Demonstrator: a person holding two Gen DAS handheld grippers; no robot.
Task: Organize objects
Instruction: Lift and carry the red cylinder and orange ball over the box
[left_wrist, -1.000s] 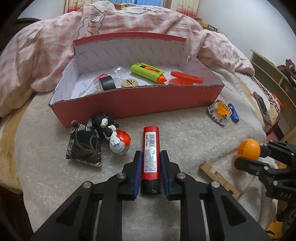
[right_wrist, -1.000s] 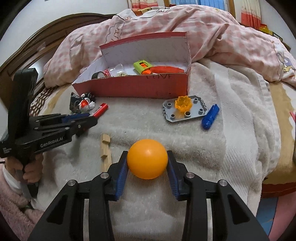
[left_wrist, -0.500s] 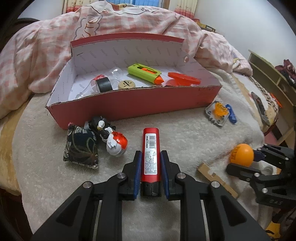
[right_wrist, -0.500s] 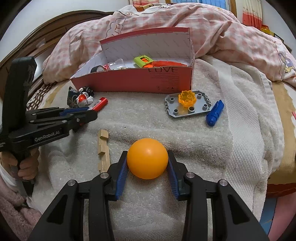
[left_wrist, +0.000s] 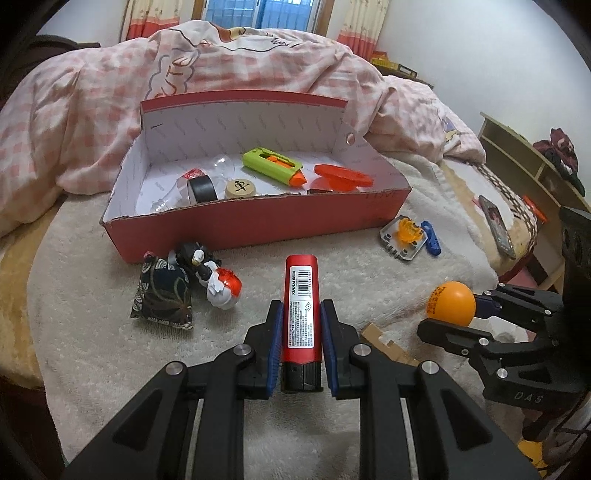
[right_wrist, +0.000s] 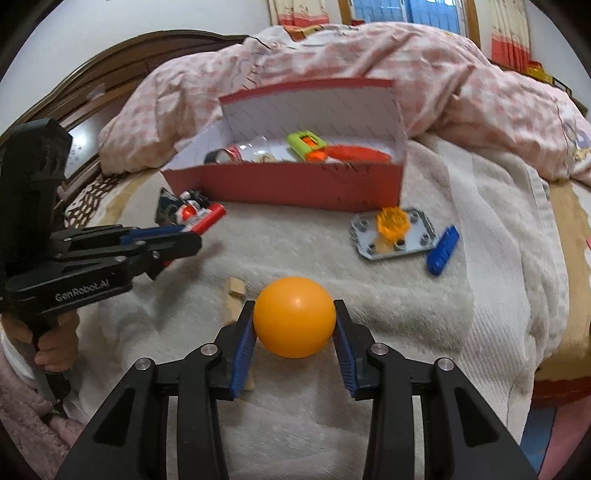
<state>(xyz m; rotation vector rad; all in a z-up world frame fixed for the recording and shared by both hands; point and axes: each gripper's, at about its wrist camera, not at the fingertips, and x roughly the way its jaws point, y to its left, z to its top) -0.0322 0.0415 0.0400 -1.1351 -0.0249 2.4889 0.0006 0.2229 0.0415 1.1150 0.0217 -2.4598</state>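
I'm clamping my left gripper on a red tube with a barcode label, blue pads pressing both its sides, cap end pointing toward the red box. My right gripper is pinching an orange ball between its blue pads, holding it above the white towel.

The red box is sitting open on the towel against the pink checked duvet. Inside it are lying a green and orange cutter, a flat orange disc, a round wooden game piece, a black tape roll and a clear plastic bottle.

Just in front of the box's left corner are sitting a dark patterned pouch and, touching it, a red-and-white toy figure. To the right of the box a grey studded plate is carrying an orange gear, with a blue block just beside it. A wooden notched piece is lying on the towel between my two grippers.

A hand is gripping the left tool's handle.
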